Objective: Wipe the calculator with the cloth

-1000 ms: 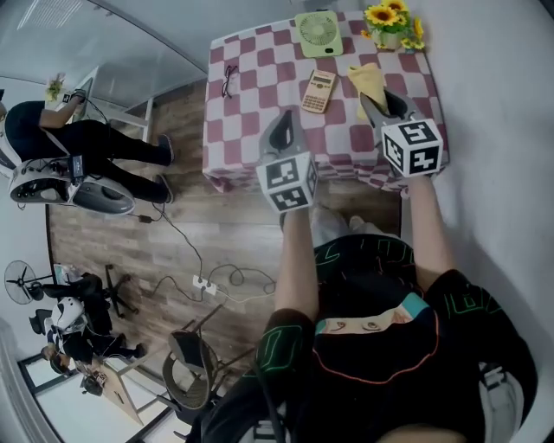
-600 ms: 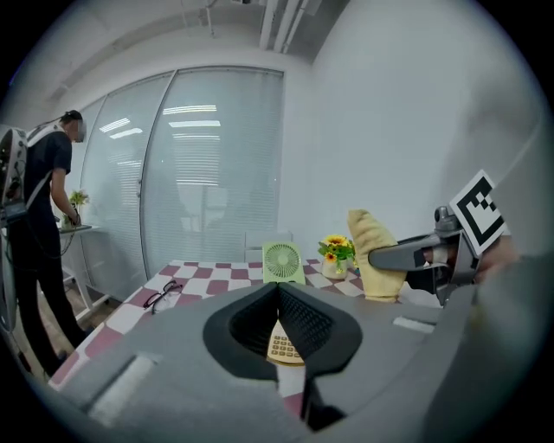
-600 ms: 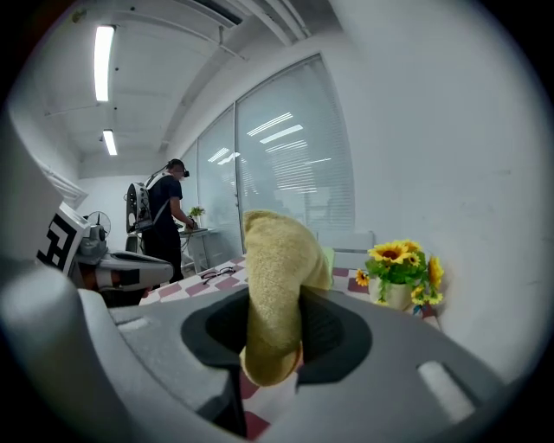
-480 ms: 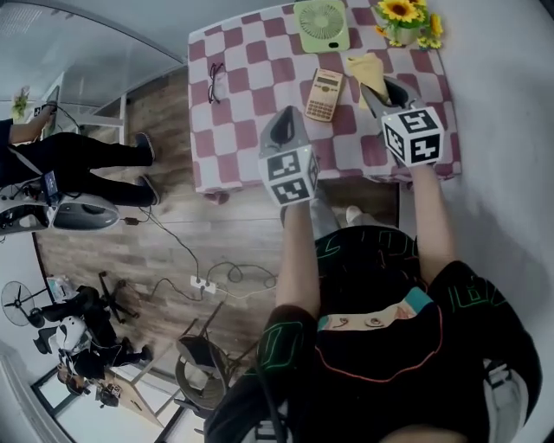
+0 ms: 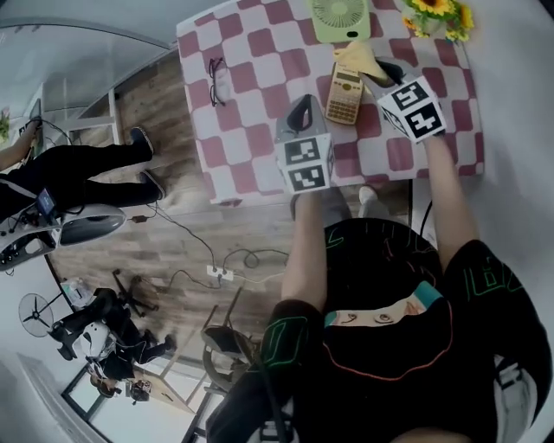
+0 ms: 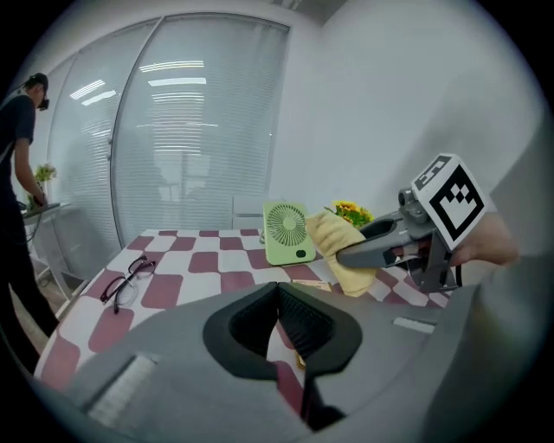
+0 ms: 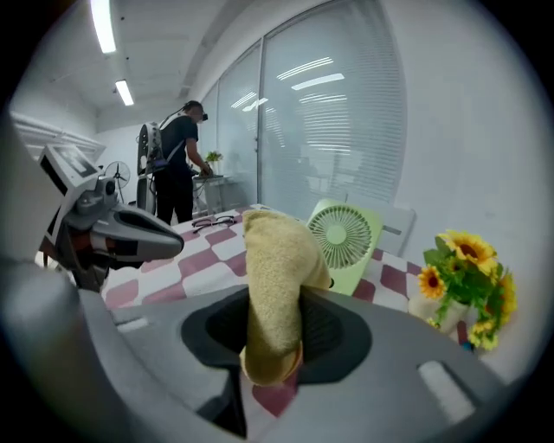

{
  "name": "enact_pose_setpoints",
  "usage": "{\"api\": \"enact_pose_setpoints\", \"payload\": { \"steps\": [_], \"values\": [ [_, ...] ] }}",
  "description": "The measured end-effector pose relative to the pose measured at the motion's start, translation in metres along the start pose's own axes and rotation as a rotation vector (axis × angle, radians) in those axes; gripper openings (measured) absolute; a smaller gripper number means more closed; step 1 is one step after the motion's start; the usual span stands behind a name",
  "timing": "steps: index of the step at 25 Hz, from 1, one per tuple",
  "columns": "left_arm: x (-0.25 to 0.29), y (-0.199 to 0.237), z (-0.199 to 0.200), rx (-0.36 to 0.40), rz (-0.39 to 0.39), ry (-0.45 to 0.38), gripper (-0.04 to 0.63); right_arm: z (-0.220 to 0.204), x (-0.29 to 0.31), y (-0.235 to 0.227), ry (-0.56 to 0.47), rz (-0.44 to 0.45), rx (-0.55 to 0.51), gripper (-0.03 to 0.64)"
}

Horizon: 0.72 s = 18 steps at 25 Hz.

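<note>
A beige calculator [image 5: 345, 93] lies on the red-and-white checked table [image 5: 260, 52]. My right gripper [image 5: 378, 69] is shut on a yellow cloth [image 5: 357, 57], which hangs at the calculator's far end. In the right gripper view the cloth [image 7: 273, 277] stands up out of the jaws. My left gripper [image 5: 300, 109] hovers just left of the calculator, jaws shut and empty. In the left gripper view only an edge of the calculator [image 6: 310, 284] shows past the left gripper [image 6: 279, 290], with the cloth [image 6: 333, 247] ahead.
A green desk fan [image 5: 340, 17] and a pot of sunflowers [image 5: 437, 13] stand at the table's far side. Glasses [image 5: 216, 78] lie at its left. A person [image 7: 177, 169] stands at another table further off. Cables and a power strip [image 5: 221, 274] lie on the wooden floor.
Both grippers have moved further out over the table. The cloth in the right gripper has come closer to the calculator's far end, and the left gripper has drawn up beside the calculator.
</note>
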State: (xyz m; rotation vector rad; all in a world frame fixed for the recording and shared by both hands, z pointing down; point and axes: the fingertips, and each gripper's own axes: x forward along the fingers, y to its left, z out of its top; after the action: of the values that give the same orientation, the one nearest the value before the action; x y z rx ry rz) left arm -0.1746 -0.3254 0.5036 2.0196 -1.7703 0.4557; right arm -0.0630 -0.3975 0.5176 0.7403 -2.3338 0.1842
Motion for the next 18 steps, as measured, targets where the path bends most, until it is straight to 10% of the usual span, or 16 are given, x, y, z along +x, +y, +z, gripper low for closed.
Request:
{"api": "enact_pose_setpoints", "payload": {
  "steps": [18],
  "values": [
    [0.041, 0.025, -0.010, 0.052, -0.132, 0.093, 0.011, -0.024, 0.073, 0.013, 0.294, 0.177, -0.436, 0.129]
  ]
}}
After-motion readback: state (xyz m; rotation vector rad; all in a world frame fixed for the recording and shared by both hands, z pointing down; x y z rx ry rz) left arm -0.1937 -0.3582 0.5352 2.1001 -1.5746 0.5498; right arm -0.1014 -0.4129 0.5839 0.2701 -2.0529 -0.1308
